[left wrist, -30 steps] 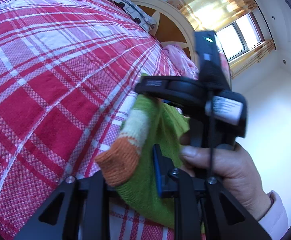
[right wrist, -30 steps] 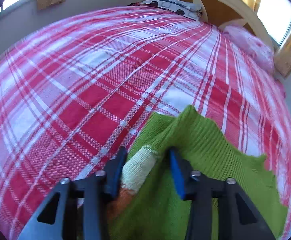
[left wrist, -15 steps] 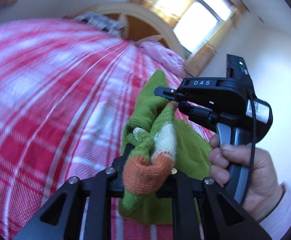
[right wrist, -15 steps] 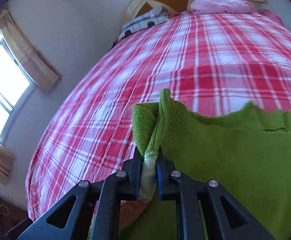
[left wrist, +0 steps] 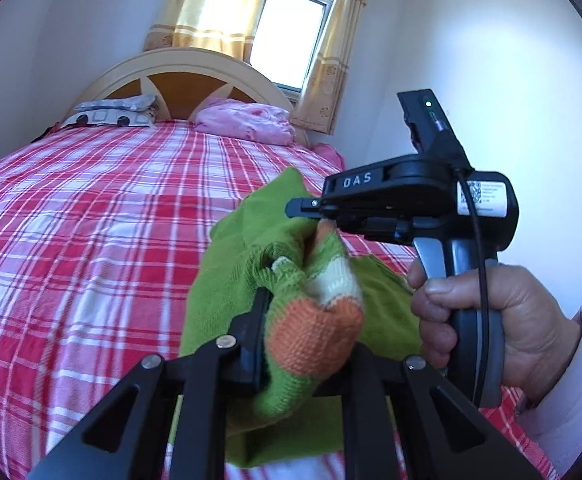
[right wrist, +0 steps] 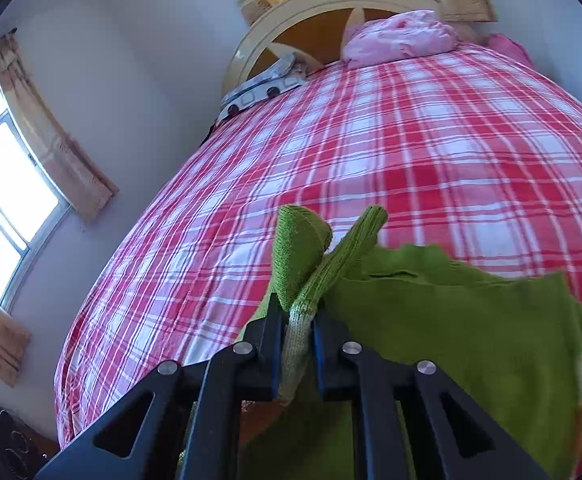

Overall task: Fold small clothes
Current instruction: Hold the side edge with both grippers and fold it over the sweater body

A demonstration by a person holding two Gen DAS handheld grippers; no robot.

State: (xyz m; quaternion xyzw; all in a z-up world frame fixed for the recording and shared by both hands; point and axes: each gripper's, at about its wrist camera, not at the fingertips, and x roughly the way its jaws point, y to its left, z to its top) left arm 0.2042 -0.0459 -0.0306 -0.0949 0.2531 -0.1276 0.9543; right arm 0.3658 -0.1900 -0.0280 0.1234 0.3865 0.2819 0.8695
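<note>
A small green knit sweater point(left wrist: 235, 264) with a cream and orange sleeve cuff point(left wrist: 315, 332) hangs lifted above the red plaid bed point(left wrist: 71, 232). My left gripper point(left wrist: 303, 344) is shut on the bunched sleeve near the cuff. My right gripper point(right wrist: 297, 332) is shut on a fold of the same sweater point(right wrist: 451, 320); in the left wrist view it point(left wrist: 311, 216) pinches the knit just above my left gripper, held by a hand point(left wrist: 491, 312). The sweater's lower part drapes down out of view.
The bed's cream and wood headboard point(left wrist: 195, 76) stands at the far end with a pink pillow point(left wrist: 247, 120) and a grey patterned pillow point(left wrist: 115, 110). A curtained window point(left wrist: 291, 36) is behind it. Another window point(right wrist: 7, 196) is on the left wall.
Both grippers have lifted and tilted up with the sweater, so the headboard and window came into view. My right gripper, open a second ago, has closed on the knit.
</note>
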